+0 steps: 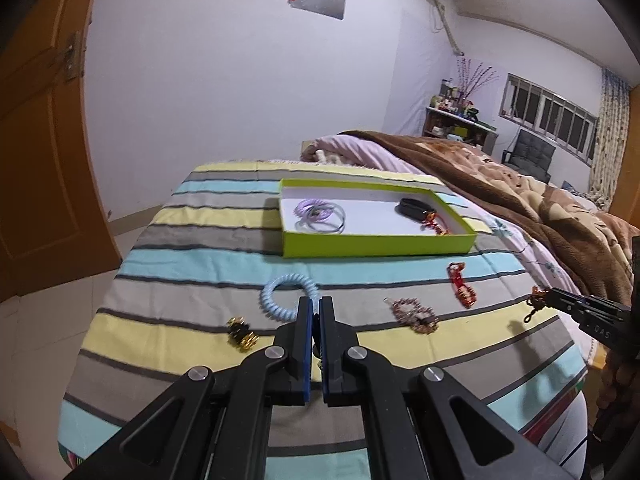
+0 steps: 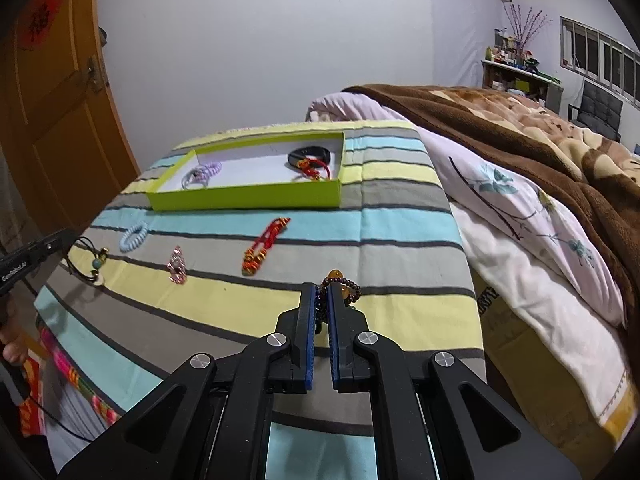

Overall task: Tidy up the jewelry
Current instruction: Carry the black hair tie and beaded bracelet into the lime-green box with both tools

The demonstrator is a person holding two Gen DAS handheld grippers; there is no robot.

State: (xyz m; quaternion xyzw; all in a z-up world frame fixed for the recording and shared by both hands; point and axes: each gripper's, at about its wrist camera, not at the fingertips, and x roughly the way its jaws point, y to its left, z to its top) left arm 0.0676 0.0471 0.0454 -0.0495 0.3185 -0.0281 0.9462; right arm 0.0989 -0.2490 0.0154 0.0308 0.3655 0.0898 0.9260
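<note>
- One striped cloth covers the table beside the bed, and all the jewelry lies on it.
- Green box at the far side: it is the likely goal. It already holds purple coil ties, a black band and a red cord piece.
- Right claw: narrow, pinching a dark bead bracelet with an amber bead, lifted over the near edge.
- Left claw: nearly closed on a thin black cord necklace that dangles with a turquoise bead.
- Step in hand, as I judge it: both pieces are picked up and the carry to the box comes next. That calls for reaching forward over the loose pieces and opening above bare box floor.
- On the cloth: a red bracelet, a pink bead bracelet, a blue coil tie and a gold clip.
- Writing: "GenRobot.AI" on the left claw's body; "DAS" on the right one, the rest cut off. The door's red paper bears a character too blurred to read.
</note>
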